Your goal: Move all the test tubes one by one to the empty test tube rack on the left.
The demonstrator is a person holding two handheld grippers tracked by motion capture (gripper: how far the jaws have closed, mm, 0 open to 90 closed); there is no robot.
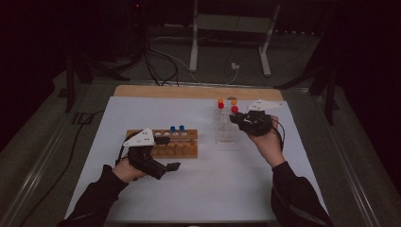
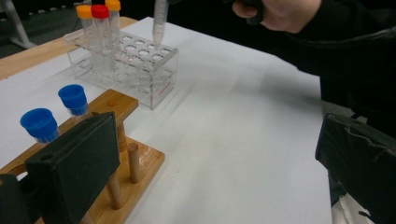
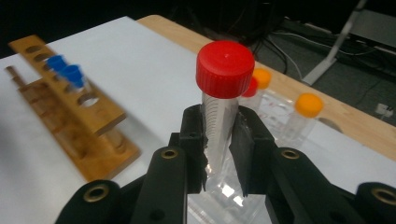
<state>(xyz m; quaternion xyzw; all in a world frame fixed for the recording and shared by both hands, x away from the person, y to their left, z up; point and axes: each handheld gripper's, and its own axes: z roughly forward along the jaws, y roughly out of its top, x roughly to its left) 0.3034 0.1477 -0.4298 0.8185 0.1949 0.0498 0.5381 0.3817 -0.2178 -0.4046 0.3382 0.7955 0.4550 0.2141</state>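
Observation:
My right gripper (image 1: pixel 239 118) (image 3: pixel 219 149) is shut on a clear tube with a red cap (image 1: pixel 234 109) (image 3: pixel 225 68). It holds the tube upright, and its tip (image 2: pixel 159 21) hangs just above the holes of a clear plastic rack (image 1: pixel 226 132) (image 2: pixel 154 79). Three more tubes stand at the far end of that rack, two with orange caps (image 2: pixel 84 11) (image 3: pixel 309 105) and one with a red cap (image 2: pixel 99 11). My left gripper (image 1: pixel 168 153) (image 2: pixel 215 177) is open beside a wooden rack (image 1: pixel 182 150) (image 2: pixel 112 102) that holds two blue-capped tubes (image 1: pixel 177 128) (image 2: pixel 74 98).
The racks stand on a white sheet (image 1: pixel 213 179) over a wooden table (image 1: pixel 189 91). Beyond the table's far edge are a metal frame stand (image 1: pixel 194 47) and cables on the floor. Bare sheet lies in front of both racks.

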